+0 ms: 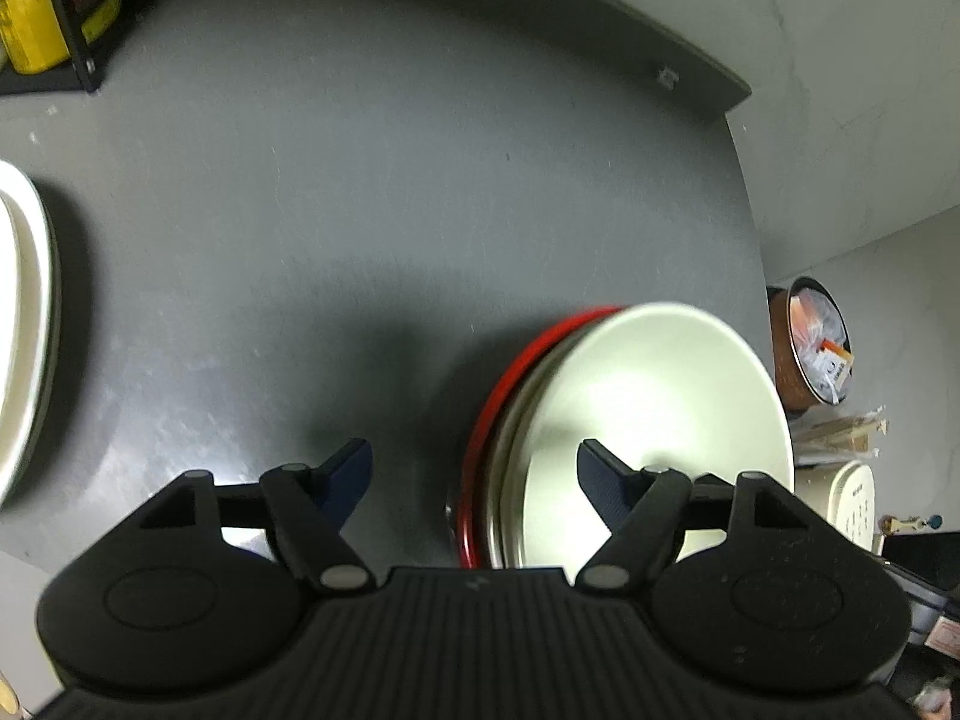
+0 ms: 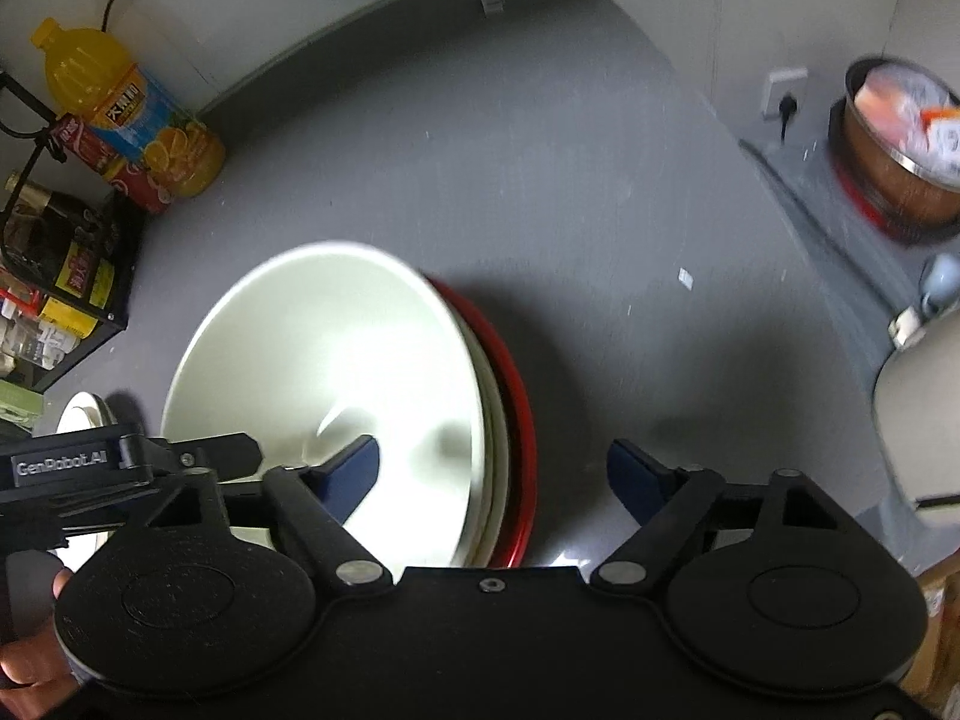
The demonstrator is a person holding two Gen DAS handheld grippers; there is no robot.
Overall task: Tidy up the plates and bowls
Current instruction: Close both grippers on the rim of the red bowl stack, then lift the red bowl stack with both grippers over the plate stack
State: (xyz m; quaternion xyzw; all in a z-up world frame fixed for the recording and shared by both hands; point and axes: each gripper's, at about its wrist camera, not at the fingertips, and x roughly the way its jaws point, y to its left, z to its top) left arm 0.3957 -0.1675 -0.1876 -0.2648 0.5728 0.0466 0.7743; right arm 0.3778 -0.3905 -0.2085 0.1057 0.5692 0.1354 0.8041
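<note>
Your left gripper point(image 1: 474, 474) and right gripper point(image 2: 492, 474) both gape over the stacked plates point(image 2: 336, 372) on the counter point(image 1: 360, 192). Only your left view shows the white dish point(image 1: 24, 324); only the right shows the juice bottle point(image 2: 120, 102).

Left gripper point(image 1: 474, 471) is sitting wide open, jaws spread, blue pads point(image 1: 348, 474) facing each other with nothing clamped between them. Right gripper point(image 2: 493, 474) is also hanging wide open, jaws spread, pads point(image 2: 354, 471) gripping nothing. Both are pointing forward and down. In the right wrist view the left gripper body is showing at the left edge, and the person's hand point(image 2: 27, 657) is wrapping its underside at bottom left, only partly in frame.
</note>
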